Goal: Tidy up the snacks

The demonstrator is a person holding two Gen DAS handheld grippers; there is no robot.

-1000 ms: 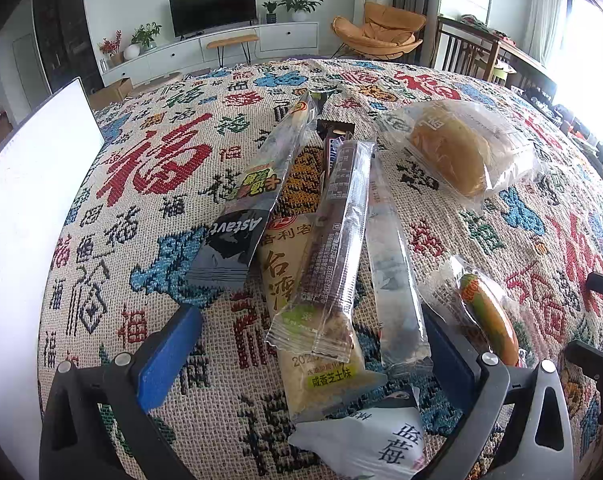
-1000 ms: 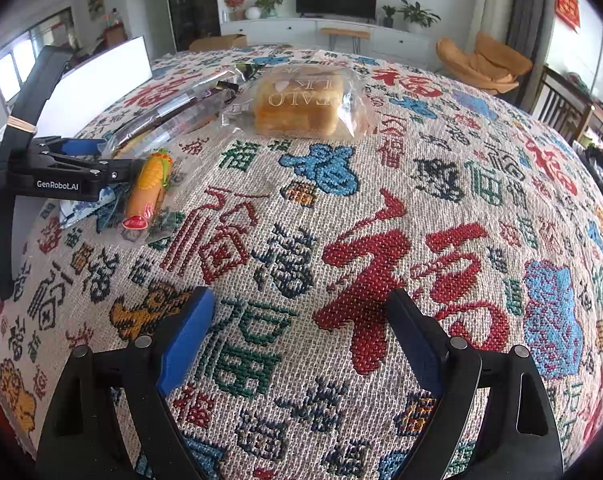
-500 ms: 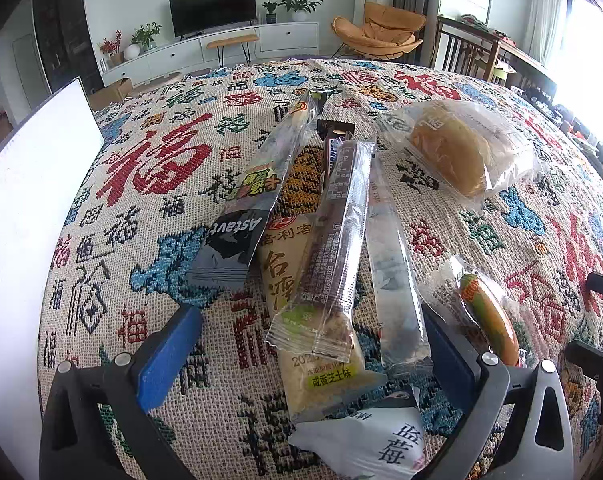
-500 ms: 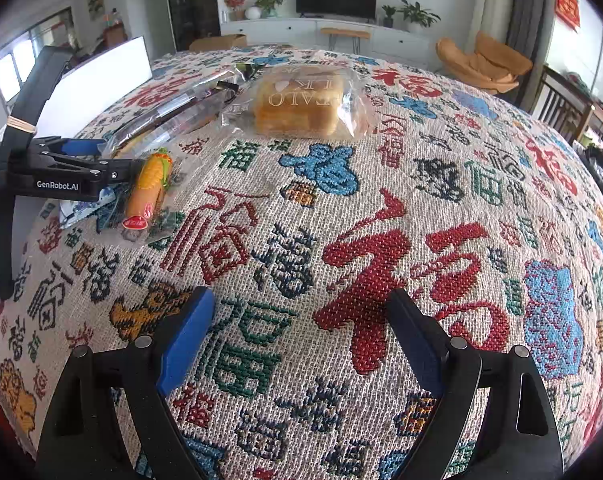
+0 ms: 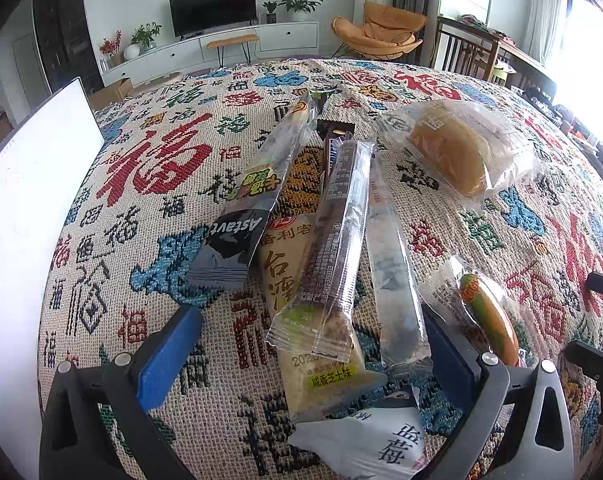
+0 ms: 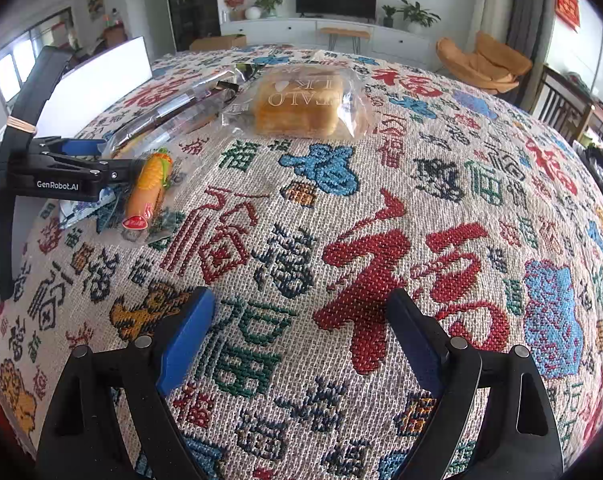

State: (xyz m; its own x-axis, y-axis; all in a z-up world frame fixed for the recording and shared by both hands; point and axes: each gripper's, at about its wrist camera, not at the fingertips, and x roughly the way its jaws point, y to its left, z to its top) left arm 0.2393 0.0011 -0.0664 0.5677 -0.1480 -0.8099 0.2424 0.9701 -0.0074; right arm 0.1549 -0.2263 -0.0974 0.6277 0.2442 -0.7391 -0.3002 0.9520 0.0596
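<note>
Several long snack packs lie side by side on the patterned tablecloth: an Astavt stick pack, a brown bar on a yellow pack, and a clear pack. A white packet lies nearest. A bagged bread sits far right, also in the right wrist view. A wrapped sausage lies right, also in the right wrist view. My left gripper is open around the near pack ends. My right gripper is open and empty over bare cloth.
A white board stands along the table's left edge, also in the right wrist view. The left gripper body shows at the left of the right wrist view. Chairs stand beyond the far right edge.
</note>
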